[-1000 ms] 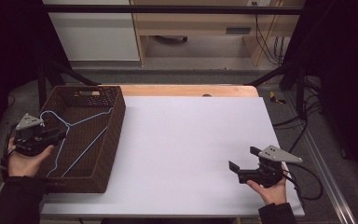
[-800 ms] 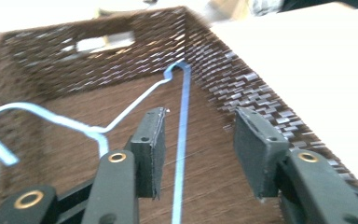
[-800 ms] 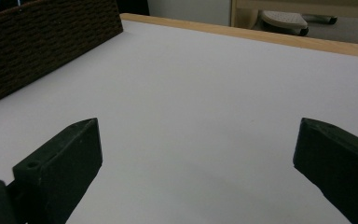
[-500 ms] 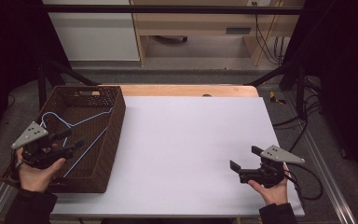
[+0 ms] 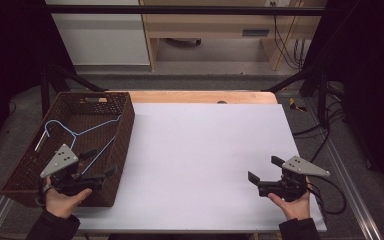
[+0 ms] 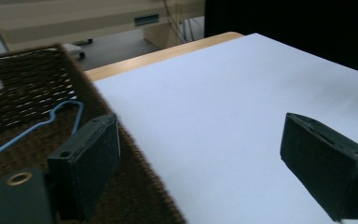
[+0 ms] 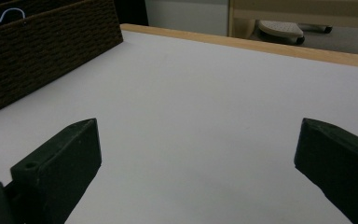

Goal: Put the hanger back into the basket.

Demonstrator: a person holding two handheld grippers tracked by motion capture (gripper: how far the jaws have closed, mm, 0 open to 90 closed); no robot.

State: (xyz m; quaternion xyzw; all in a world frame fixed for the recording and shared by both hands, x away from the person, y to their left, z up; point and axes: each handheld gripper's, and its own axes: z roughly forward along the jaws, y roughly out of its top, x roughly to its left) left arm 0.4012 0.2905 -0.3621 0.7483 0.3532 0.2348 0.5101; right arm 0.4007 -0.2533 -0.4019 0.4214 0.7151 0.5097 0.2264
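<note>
- Two grippers flank a smooth white table (image 5: 205, 150) in the high view: left gripper (image 5: 99, 162) gapes over a woven brown basket (image 5: 122, 132) holding a thin blue wire hanger (image 5: 75, 134); right gripper (image 5: 266, 170) gapes near-right.
- Left gripper view: blocky jaws apart, straddling the basket's rim.
- Right gripper view: jaws spread above bare tabletop.

Colour-wise: the rectangular woven wicker basket (image 5: 120, 135) is dark brown with an open lattice weave, and the thin wire hanger (image 5: 75, 133) in it is light blue. The flat table top (image 5: 205, 150) is plain white with a light wood far edge. Gripper jaws are matte black.
</note>
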